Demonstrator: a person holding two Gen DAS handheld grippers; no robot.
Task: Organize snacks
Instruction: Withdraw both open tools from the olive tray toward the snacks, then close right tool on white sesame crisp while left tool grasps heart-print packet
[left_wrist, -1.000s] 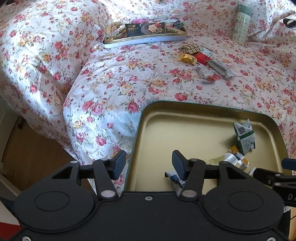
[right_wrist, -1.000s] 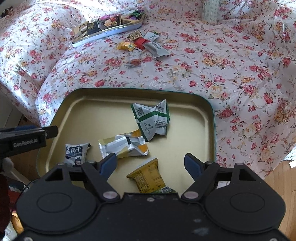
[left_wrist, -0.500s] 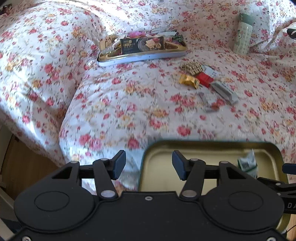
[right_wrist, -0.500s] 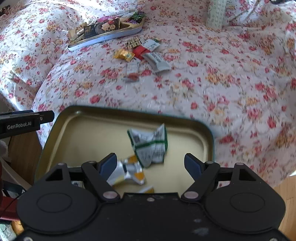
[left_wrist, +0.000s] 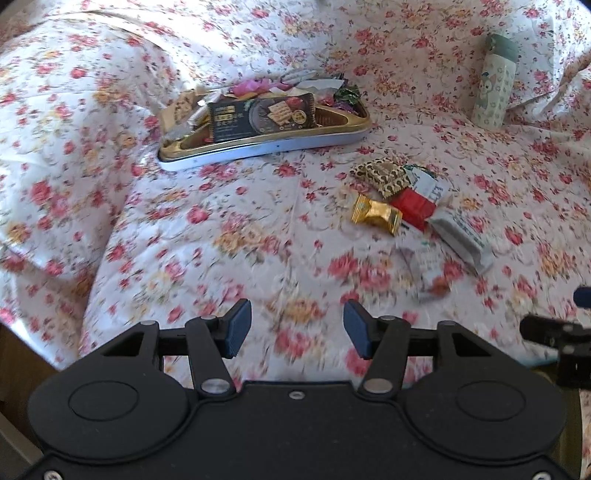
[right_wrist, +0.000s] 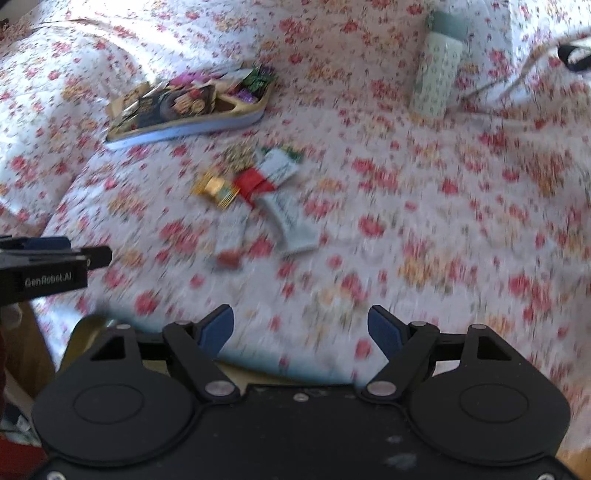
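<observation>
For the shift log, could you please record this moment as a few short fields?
surface: floral bedspread
filled tin: tilted tin of snacks at the back
loose snacks: gold wrapper, red packet, patterned packet, grey bar, lying close together
bottle: pale green bottle, upright, far right
left gripper: open, empty
right gripper: open, empty

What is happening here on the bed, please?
A person is sorting snacks with a hand-held gripper in each hand. The left hand-held gripper and the right hand-held gripper are both open and empty above the floral bedspread. A tin tray full of snacks lies further away. Loose wrapped snacks, among them a gold candy, lie nearer, beside it. A patterned bottle stands upright at the back.
</observation>
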